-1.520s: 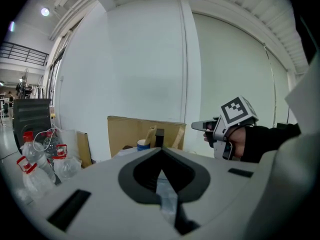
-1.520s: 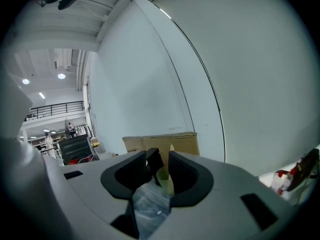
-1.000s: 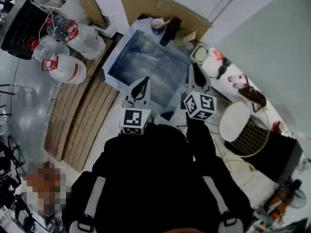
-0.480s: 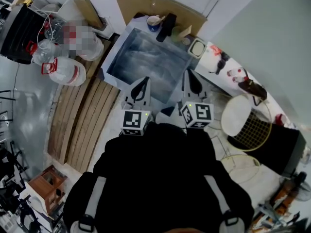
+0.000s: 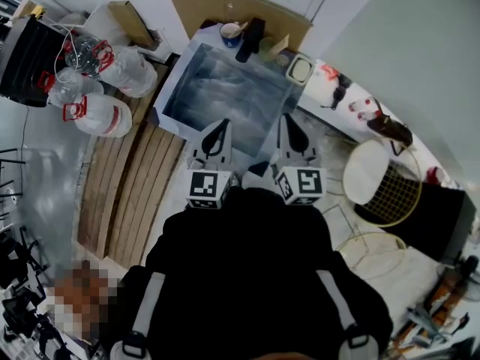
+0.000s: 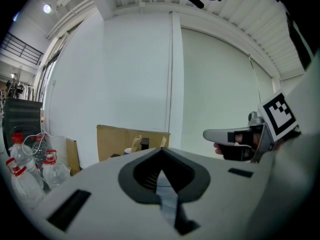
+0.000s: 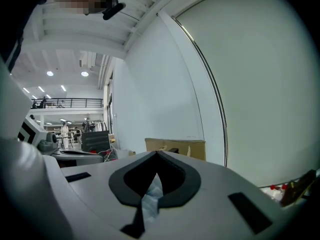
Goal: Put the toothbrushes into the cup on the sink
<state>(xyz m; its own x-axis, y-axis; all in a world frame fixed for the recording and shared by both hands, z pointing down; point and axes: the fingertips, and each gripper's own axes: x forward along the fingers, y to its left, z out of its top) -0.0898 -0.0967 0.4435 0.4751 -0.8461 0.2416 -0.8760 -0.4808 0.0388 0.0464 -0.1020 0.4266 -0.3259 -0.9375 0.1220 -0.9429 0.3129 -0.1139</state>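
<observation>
I see the small blue cup (image 5: 230,32), white inside, standing at the far rim of the steel sink (image 5: 225,88), with a pale handle (image 5: 242,28) leaning out of it. My left gripper (image 5: 217,130) and right gripper (image 5: 289,126) hang over the near rim, each with jaws together, holding nothing.

You're in a big industrial hall or lab space, not a home bathrm. Up high there's a mezzanine railing (image 7: 65,103) & ceiling lights (image 7: 50,73). The sink (image 5: 225,96) sits btw wooden slats (image 5: 127,178) & white partition walls (image 6: 135,69), w/ a cardboard panel (image 5: 240,2) behind. Bulk water jugs (image 5: 97,115) & a black equipment rack (image 5: 30,51) stand nearby.
</observation>
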